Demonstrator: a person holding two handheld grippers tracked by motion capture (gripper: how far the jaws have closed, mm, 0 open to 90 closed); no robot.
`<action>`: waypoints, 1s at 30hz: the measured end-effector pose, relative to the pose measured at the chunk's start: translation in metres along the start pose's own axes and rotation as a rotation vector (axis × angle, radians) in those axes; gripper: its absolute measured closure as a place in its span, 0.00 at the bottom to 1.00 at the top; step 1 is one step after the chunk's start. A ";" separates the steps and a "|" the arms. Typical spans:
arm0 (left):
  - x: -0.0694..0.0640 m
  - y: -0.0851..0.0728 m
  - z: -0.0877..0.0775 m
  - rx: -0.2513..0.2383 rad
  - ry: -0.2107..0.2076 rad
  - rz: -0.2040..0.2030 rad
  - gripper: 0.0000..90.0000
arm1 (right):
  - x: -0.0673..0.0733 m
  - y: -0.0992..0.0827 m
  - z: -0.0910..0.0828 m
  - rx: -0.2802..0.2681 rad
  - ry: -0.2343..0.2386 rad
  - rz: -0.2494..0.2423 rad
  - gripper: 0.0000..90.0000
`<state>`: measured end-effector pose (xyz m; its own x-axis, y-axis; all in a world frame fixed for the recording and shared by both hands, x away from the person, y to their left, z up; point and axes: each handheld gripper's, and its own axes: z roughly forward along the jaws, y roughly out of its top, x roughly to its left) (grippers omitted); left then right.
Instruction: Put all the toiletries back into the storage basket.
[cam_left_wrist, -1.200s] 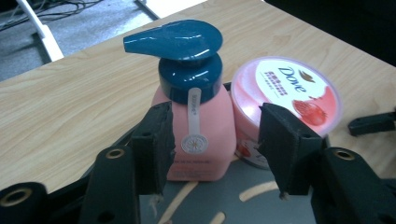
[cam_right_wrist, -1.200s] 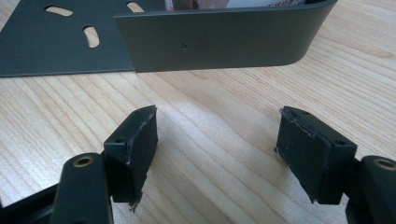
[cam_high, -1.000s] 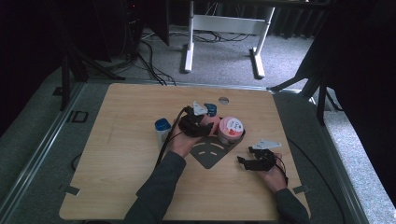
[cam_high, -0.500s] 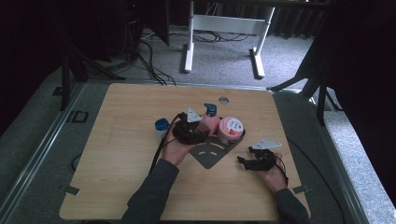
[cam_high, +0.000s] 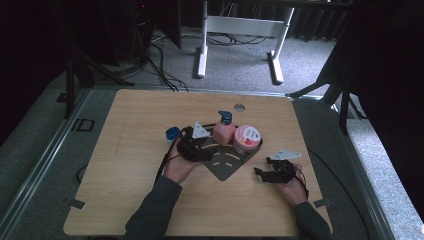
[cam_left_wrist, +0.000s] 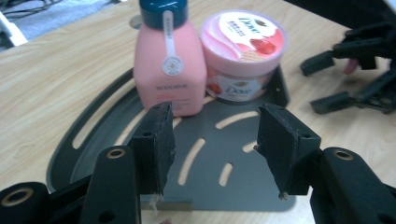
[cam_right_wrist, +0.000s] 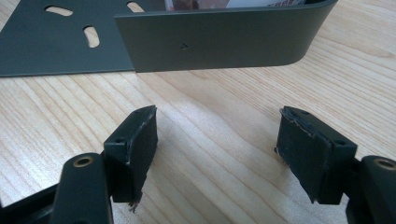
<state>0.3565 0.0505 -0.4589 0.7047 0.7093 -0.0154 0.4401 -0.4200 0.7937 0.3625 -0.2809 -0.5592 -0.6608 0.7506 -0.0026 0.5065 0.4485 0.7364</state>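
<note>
The pink bottle (cam_left_wrist: 169, 65) is standing upright on the dark slotted tray (cam_left_wrist: 205, 182), just ahead of the left gripper (cam_left_wrist: 212, 140) and toward its left finger, so its long axis is running vertically. The left fingers (cam_left_wrist: 156, 140) are standing apart with nothing between them; they have just been opening slightly. The pink jar (cam_left_wrist: 243, 51) is sitting just beside the bottle, touching or nearly touching it, on the side toward the right finger. In the high view the left gripper (cam_high: 195, 145) is the nearer of the 2 to the bottle (cam_high: 224, 131); the right gripper (cam_high: 272, 172) is resting on the surface (cam_high: 130, 125) beside the tray's raised wall (cam_right_wrist: 224, 37), its fingers (cam_right_wrist: 135, 149) also apart and empty. A blue cap (cam_high: 173, 133) is lying on the surface on the left gripper's outer side. Judging from this, any re-grasp of the bottle would need a short forward reach shifted left, with the jar crowding the right finger's path.
</note>
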 end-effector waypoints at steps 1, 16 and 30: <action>-0.001 -0.001 -0.002 0.003 -0.001 0.005 0.51 | 0.000 0.000 0.000 0.000 0.000 0.000 0.32; 0.001 -0.018 -0.020 0.016 -0.008 0.020 0.50 | 0.000 0.000 0.000 -0.001 -0.001 -0.002 0.32; 0.005 -0.028 -0.039 0.009 0.001 0.016 0.50 | 0.000 0.000 0.000 -0.001 0.000 0.001 0.32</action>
<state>0.3257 0.0877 -0.4573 0.7113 0.7029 -0.0019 0.4334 -0.4365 0.7884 0.3625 -0.2808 -0.5593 -0.6602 0.7511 -0.0019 0.5064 0.4470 0.7374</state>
